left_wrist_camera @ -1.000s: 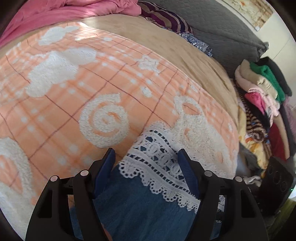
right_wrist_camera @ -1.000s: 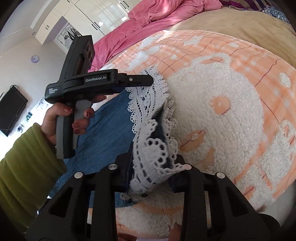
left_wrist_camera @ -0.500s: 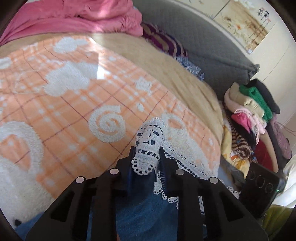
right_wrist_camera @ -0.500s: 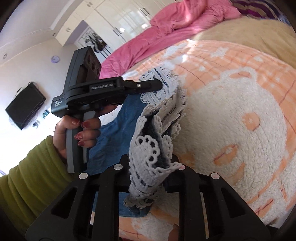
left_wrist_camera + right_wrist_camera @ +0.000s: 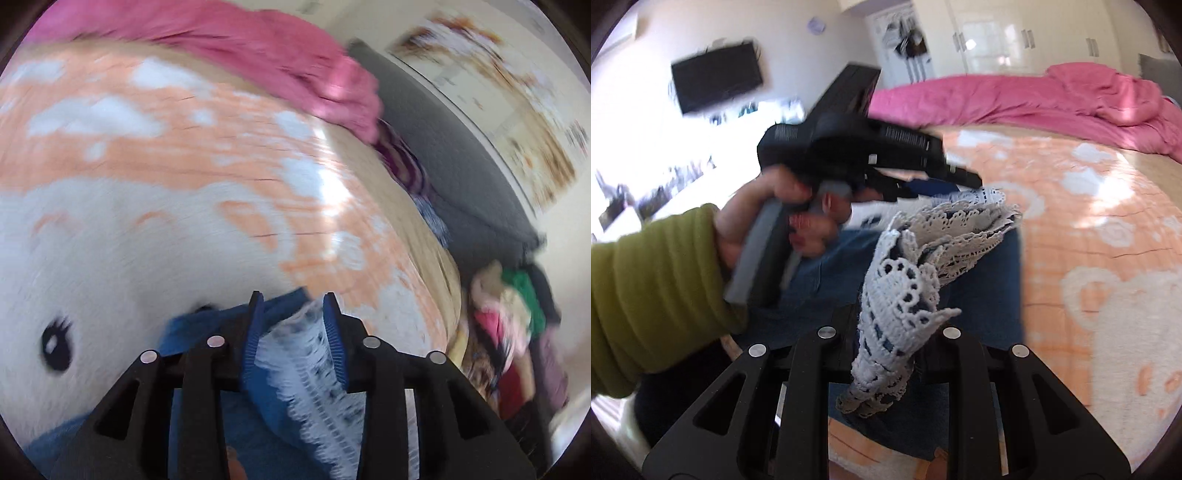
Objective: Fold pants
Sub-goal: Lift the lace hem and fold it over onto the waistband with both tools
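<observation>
Both hand-held grippers are working the pants (image 5: 820,266): right one (image 5: 886,354) is clamping the lace hem (image 5: 905,295), left one (image 5: 293,321) is sitting half-open around it

Blue denim pants (image 5: 982,266) edged in white openwork lace (image 5: 905,295), fluffy peach-and-white fleece blanket (image 5: 166,166), crumpled pink cloth duvet (image 5: 1071,99), matt black plastic left gripper (image 5: 291,321) with ribbed blue pads (image 5: 334,332).

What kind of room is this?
Most likely a bedroom: a bed under an orange blanket with a rumpled pink duvet, white wardrobe doors behind it, and piled clothes beside the bed.
</observation>
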### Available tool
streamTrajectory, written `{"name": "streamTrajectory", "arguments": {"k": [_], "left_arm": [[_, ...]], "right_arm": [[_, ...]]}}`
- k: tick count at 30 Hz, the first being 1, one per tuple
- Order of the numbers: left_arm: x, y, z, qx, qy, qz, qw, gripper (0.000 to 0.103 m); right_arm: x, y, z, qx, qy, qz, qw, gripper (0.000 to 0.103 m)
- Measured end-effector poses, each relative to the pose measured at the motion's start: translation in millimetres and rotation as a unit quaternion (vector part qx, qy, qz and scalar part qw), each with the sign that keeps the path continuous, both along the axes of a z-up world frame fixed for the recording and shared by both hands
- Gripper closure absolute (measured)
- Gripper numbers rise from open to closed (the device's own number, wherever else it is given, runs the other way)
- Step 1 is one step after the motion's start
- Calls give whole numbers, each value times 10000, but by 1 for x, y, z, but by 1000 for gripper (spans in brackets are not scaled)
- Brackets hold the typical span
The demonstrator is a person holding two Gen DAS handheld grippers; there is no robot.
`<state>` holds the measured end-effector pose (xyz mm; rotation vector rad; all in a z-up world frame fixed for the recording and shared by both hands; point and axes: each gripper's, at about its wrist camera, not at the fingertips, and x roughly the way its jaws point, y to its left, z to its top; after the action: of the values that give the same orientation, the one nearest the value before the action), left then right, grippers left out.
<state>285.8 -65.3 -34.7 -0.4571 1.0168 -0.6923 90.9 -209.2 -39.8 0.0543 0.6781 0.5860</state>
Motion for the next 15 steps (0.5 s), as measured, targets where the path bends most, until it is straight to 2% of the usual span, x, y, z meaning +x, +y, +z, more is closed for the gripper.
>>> {"name": "streamTrajectory", "arguments": {"k": [2, 3, 5, 6, 8, 10, 12, 15], "left_arm": [[-7, 28, -7, -198, 358, 438, 9982, 51], [-11, 39, -8, -281, 437, 542, 9972, 45], [-26, 59, -10, -645, 493, 641, 9946, 42], [-31, 65, -10, -810, 497, 648, 9934, 34], [-35, 70, -10, -961, 562, 653, 9916, 32], [-35, 67, -6, -922, 495, 479, 9934, 26], [-36, 67, -5, -1065, 543, 283, 9924, 22], [-35, 65, -17, -990, 657, 278, 9925, 22]], "right_arm": [[-1, 15, -12, -298, 84, 141, 9994, 88], [-3, 20, -16, -405, 62, 199, 9990, 88], [-6, 28, -16, -581, -46, 249, 9980, 86], [-6, 32, -15, -656, -127, 283, 9974, 86], [-7, 46, -15, -827, -288, 400, 9954, 85], [-10, 63, -19, -1077, -406, 516, 9920, 82], [-7, 71, -22, -1213, -469, 632, 9895, 78], [-18, 80, -26, -1247, -512, 941, 9864, 66]]}}
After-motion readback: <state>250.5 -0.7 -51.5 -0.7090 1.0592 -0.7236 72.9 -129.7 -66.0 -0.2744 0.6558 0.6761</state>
